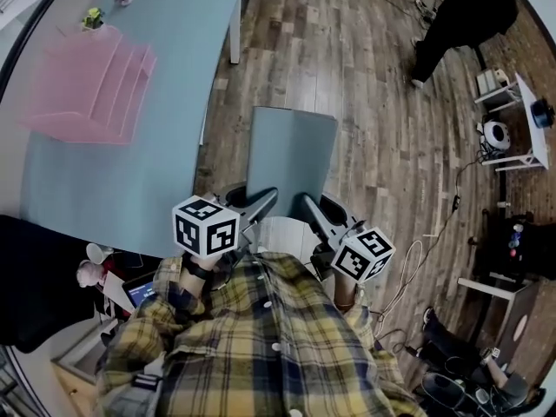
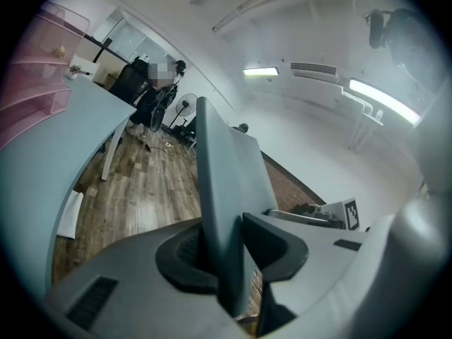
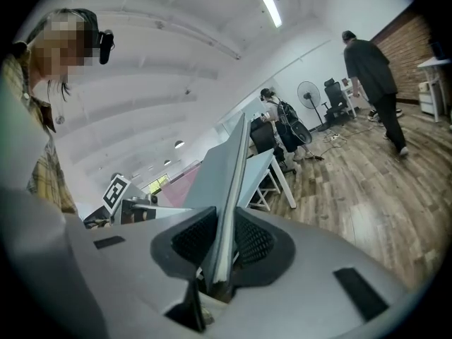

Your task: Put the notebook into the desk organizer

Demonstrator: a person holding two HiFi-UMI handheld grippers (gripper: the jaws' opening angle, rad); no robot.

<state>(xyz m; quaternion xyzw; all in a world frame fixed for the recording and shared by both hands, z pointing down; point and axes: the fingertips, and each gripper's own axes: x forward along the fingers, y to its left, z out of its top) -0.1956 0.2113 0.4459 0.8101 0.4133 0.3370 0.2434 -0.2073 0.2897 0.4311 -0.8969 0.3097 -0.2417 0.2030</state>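
The flat grey-blue notebook is held in the air over the brown plank floor, just beside the long curved edge of the pale blue-grey desk and apart from it. Its near edge is gripped in two places. The left claw is closed on the near left corner and the right claw on the near right corner, and the pads of each are pressed against both covers. One notebook, one organizer and two claws are counted. The pink translucent stepped desk organizer is set on the desk, well in from that long edge, with bare desk surface between it and the edge. One small yellow-green object is seen on the desk behind the organizer. A person in dark clothes is seen on the floor, well apart from the desk.
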